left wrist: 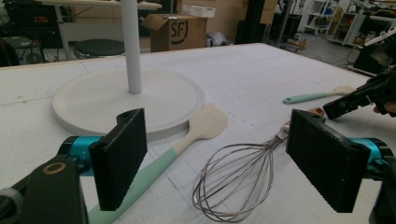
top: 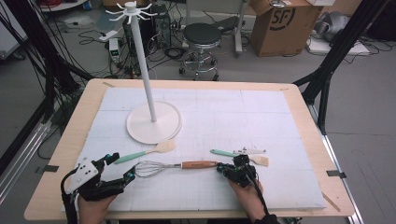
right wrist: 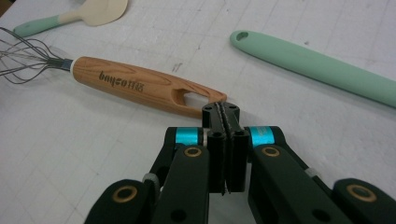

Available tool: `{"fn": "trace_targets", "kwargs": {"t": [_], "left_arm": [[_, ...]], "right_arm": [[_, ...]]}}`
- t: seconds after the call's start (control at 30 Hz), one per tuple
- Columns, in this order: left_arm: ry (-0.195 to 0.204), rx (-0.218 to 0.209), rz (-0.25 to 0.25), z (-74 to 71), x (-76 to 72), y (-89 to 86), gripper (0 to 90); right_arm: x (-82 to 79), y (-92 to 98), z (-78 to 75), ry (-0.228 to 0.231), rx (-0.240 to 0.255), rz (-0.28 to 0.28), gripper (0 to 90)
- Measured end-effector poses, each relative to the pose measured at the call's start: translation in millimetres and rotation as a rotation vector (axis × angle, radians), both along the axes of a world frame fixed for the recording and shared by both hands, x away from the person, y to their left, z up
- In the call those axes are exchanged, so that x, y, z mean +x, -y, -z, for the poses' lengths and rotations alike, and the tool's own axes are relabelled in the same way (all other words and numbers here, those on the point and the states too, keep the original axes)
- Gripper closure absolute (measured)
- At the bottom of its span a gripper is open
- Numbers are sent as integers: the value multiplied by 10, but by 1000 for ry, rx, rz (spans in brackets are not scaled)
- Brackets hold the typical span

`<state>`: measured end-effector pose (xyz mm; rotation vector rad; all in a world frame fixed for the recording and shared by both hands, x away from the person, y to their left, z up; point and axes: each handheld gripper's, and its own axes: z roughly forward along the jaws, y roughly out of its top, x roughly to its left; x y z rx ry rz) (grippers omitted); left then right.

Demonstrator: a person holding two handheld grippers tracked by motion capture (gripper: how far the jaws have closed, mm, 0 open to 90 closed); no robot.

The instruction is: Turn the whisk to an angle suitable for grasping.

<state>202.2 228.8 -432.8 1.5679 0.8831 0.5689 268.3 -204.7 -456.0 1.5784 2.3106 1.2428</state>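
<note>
We have the right gripper (right wrist: 223, 112) with its jaws clenched flat together, nothing between them, their tips touching or just short of the hooked end of the whisk's wooden handle (right wrist: 140, 87) — we cannot tell which. The whisk (top: 173, 166) lies on the white mat (top: 280, 112), its wire head pointing toward the left gripper (left wrist: 219, 163), whose jaws stand released and wide, the wire loops (left wrist: 238, 179) just ahead of them and between their lines. By our reading, the step in hand is nudging or taking up the whisk by its handle. To do it well we should first part the right jaws — shut, they can only push — then straddle the handle behind the slot and close squarely across the wood. The mint spatula (right wrist: 322, 67) beyond the jaws should stay untouched, as should the second spatula (left wrist: 187, 140) beside the left jaw, near the stand's base (left wrist: 93, 105).
</note>
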Motion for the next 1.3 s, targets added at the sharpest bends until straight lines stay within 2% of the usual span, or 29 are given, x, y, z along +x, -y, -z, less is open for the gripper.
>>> {"fn": "trace_targets", "kwargs": {"t": [0.33, 0.6, 0.63, 0.83, 0.87, 0.9, 0.97, 1.07, 1.13, 1.23, 1.3], "left_arm": [[0, 0, -5, -2, -3, -13, 210], [1, -1, -6, -1, -5, -21, 211], [1, -4, -6, -1, -6, -21, 211], [6, -5, -6, -8, -9, -33, 211], [7, -7, -10, -9, -12, -37, 211], [6, -7, -8, -10, -16, -43, 211], [7, -10, -10, -8, -16, -50, 211], [7, -11, -14, -5, -12, -56, 211], [7, -10, -11, -9, -17, -49, 211], [8, -6, -7, -13, -19, -31, 211], [9, -3, -5, -11, -16, -24, 212]], "right_arm": [[131, -89, 18, -15, 30, 24, 899], [234, -310, 41, -30, 66, 11, 899], [264, -383, 39, -30, 63, 7, 899], [325, -539, 41, -25, 61, -3, 899], [323, -543, 35, -20, 62, 1, 899], [291, -542, 21, -3, 34, -5, 899], [265, -537, 13, 2, 24, -13, 899], [179, -528, -8, 3, 33, -32, 899], [146, -521, -3, -12, 51, -44, 899], [131, -550, 30, -23, 45, -51, 899], [164, -563, 37, -13, 54, -39, 899]]}}
